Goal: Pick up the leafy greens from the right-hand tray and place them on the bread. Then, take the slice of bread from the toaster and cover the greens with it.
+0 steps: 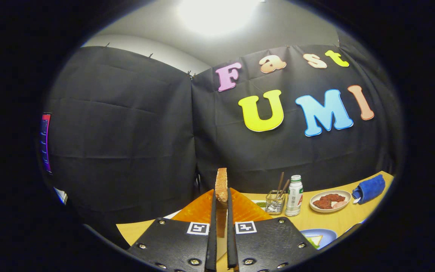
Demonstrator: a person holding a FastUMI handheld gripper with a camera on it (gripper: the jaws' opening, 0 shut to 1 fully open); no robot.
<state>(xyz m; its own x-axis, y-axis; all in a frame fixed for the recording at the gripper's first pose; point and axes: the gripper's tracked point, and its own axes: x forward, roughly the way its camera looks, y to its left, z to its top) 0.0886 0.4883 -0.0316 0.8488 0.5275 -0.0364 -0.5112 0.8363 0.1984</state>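
The gripper [221,211] has two flat textured plates studded with round screws, each bearing a square black-and-white marker at its twelve o'clock corner.

The camera rode on the gripper [221,211] itself, just behind its two fingers, looking forward along them. It sat low over the wooden table [323,223] and was tipped well upward, so the booth's black cloth wall [127,132] and a ceiling light [217,15] stood beyond the fingers. Very close in: the fingers loomed large nearest the lens, closed edge-on against a bread slice [221,185].
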